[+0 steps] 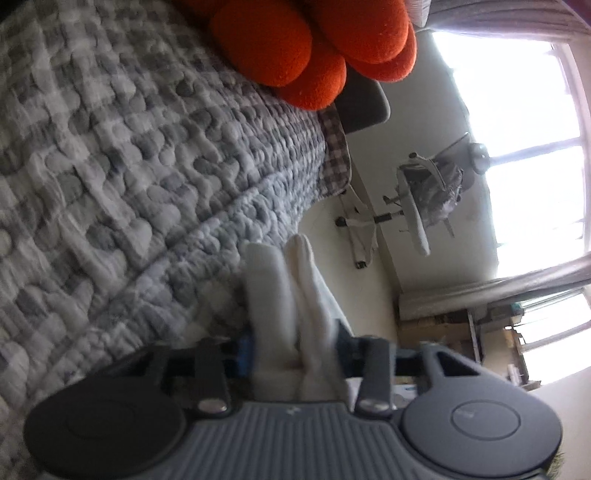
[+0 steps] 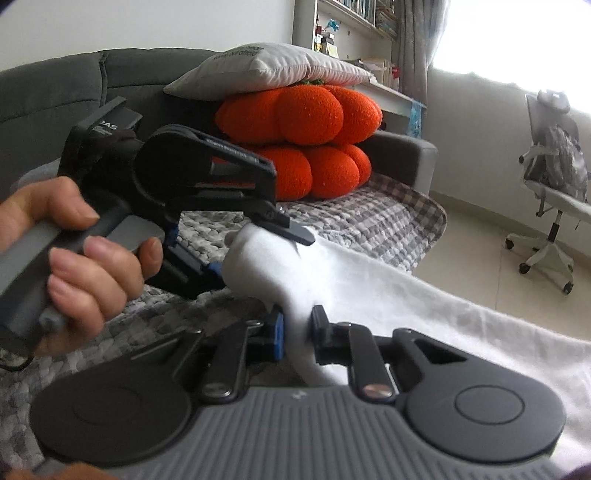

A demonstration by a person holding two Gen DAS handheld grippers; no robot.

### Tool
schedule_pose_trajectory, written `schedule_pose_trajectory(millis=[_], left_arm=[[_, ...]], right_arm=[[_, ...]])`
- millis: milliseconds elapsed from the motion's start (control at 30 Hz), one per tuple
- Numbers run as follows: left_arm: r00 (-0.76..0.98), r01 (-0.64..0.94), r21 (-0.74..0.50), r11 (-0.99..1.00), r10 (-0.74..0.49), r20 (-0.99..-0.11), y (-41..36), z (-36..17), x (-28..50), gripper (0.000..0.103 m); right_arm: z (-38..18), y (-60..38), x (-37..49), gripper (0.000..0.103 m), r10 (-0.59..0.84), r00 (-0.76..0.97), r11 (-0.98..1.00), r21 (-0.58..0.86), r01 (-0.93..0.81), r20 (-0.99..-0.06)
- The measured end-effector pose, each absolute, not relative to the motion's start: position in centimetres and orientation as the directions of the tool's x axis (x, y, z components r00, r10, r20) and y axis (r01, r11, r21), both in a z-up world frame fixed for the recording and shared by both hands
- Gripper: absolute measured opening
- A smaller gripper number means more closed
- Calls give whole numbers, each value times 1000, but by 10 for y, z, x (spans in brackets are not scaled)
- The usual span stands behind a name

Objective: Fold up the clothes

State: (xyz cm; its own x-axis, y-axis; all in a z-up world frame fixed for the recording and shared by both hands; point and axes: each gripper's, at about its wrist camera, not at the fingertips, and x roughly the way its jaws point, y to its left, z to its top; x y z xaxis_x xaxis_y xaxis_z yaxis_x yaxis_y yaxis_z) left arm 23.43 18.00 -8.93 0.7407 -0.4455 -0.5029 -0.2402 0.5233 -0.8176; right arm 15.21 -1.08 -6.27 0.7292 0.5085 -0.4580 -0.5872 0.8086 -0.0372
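The cloth [image 2: 388,291], one white piece, hung over the quilt [image 2: 354,218]. We pinched it with both grippers, left [image 2: 280,229] and right [image 2: 297,332], each clamped on a bunched fold. Two orange cushions [image 2: 314,122] sat stacked behind.

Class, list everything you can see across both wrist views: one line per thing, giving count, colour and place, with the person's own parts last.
garment: one, white, lying over the quilt, pinched by both grippers
quilt: one, grey and white check, covering the sofa seat
cushions: two, orange, pumpkin-shaped, stacked at the sofa's far end
pillow: one, pale grey, on top of the cushions
sofa: one, dark grey, under the quilt
office chair: one, white, on the floor near the window
shelves: one unit, white, behind the sofa
left gripper: black, shut on the garment
right gripper: black, shut on the garment
hand: one, gripping the left gripper's handle
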Motion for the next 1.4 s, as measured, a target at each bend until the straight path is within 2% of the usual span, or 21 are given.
schedule_pose_trajectory(millis=[67,133,167,233,400,533,600,667,867,1067,1233,1333,1400], left_arm=[[752,-230,-803,550,-423,-505,179,-87,233,27],[765,-221,-798,561,-408,-499,178,-84,232,25],[771,-214,-800,561,-405,-491,178,-84,231,24],[784,-200,-803,562,-400,-475,178,-82,230,24],[815,-136,-778,613,-378,-440,172,-71,225,24],[843,-73,-740,669,-355,-405,166,-66,219,23],[856,-44,-720,693,-346,-384,163,-64,215,23],[869,-15,-698,716,-337,-363,159,-62,211,23],[890,47,-662,748,-332,-312,154,-54,202,23],[892,76,-626,776,-333,-304,144,-44,195,23],[886,54,-637,769,-331,-324,141,-40,196,23],[880,32,-649,760,-329,-342,142,-37,197,23],[878,25,-648,761,-327,-350,141,-36,198,23]], right_arm=[[-62,-14,153,25,521,717,809,0,-588,-464],[-60,-18,154,29,538,702,806,40,-591,-467],[-58,-21,154,39,548,693,802,60,-594,-468],[-54,-29,155,49,578,671,790,113,-602,-465],[-44,-56,160,49,618,654,780,237,-579,-435],[-41,-78,173,49,590,695,807,323,-494,-411],[-43,-86,181,46,542,730,838,324,-438,-416],[-47,-93,190,32,490,756,868,325,-377,-433],[-64,-99,227,7,366,767,922,317,-222,-527],[-72,-94,259,0,331,758,935,307,-179,-563],[-68,-99,263,0,330,755,934,312,-174,-567],[-58,-103,249,15,316,761,939,304,-163,-566],[-51,-104,233,16,323,769,938,297,-180,-551]])
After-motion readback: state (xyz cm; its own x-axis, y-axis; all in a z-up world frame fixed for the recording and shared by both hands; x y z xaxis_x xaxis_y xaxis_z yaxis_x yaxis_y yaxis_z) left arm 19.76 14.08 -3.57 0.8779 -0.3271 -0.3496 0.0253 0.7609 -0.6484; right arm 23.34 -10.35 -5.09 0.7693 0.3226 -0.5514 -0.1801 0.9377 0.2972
